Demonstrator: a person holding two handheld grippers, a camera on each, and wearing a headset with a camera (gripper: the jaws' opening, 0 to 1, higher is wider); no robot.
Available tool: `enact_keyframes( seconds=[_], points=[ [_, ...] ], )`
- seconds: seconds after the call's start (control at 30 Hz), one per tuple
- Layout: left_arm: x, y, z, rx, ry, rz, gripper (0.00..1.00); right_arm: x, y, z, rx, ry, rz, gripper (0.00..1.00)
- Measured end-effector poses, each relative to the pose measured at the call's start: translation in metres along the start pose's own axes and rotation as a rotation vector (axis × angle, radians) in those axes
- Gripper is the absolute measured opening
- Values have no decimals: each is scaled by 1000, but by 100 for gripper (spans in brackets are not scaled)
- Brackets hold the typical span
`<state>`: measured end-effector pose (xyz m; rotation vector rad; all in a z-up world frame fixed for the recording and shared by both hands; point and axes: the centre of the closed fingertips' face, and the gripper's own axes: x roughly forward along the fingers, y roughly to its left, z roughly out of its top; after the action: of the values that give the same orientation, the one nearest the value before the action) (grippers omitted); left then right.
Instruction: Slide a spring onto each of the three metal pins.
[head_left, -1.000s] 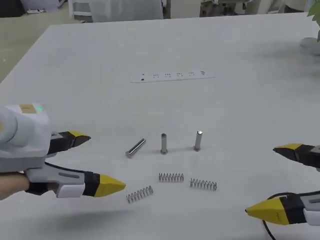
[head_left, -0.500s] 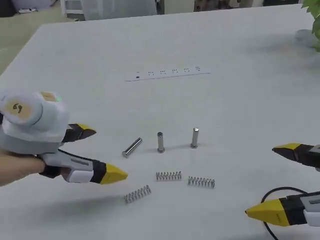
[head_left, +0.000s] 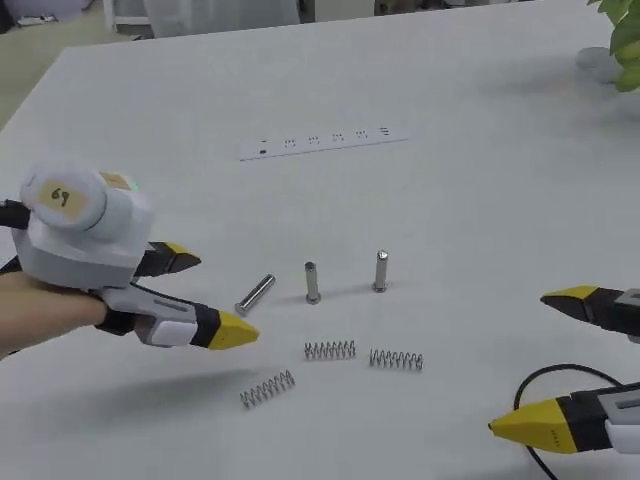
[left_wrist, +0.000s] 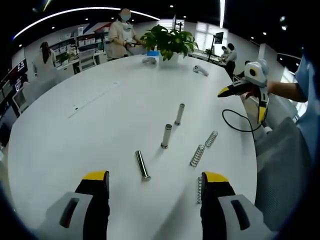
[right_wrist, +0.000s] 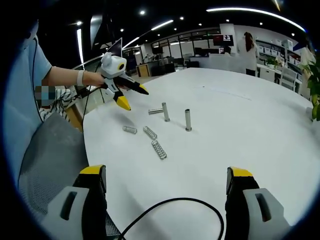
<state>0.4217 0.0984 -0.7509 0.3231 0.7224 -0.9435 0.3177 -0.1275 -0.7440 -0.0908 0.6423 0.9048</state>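
**Operator:** What stage does this figure show?

**Legend:** The start. None of the three pins carries a spring. Two stand upright, the middle pin (head_left: 312, 283) and the right pin (head_left: 381, 271). The third, the lying pin (head_left: 255, 294), rests on its side just left of them. The springs lie loose on the desk (head_left: 480, 200) in a rough row nearer to you: the left spring (head_left: 267, 389), the middle spring (head_left: 329, 350) and the right spring (head_left: 396, 359). All three slidings are left to do, by this reading (the fallen pin may want standing up or holding first).

**Operator:** And my claws?

**Legend:** Your left claw (head_left: 222, 298) is released, jaws wide and empty. It hovers just left of the lying pin, which sits ahead between its jaws in the left gripper view. Your right claw (head_left: 520, 361) is likewise spread and holds nothing, off to the right and apart from the springs.

**Operator:** Anything in the way?

**Legend:** Little. A black cable (head_left: 545, 372) curls on the desk beside the right claw and could drag through the springs if you reach across. A white power strip (head_left: 325, 143) lies farther back and a potted plant (head_left: 620, 35) stands at the far corner. Both are well apart from the work.
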Motion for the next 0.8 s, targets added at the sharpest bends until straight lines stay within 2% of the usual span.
enact_keyframes(
  seconds=[0.1,0.23,0.33,0.67,0.8],
  points=[
    [4,2,3,-1,0,-3,66,-1,0,-2,6,1,-3,99],
    [9,3,8,1,4,0,64,-1,0,-4,12,1,-4,99],
    [13,6,9,-10,15,-4,57,-1,0,-4,17,1,-5,99],
    [27,14,7,-32,59,-2,47,-1,-1,-9,31,5,-8,98],
    [30,18,10,-52,53,5,43,-1,-1,-10,37,5,-9,98]
  ],
)
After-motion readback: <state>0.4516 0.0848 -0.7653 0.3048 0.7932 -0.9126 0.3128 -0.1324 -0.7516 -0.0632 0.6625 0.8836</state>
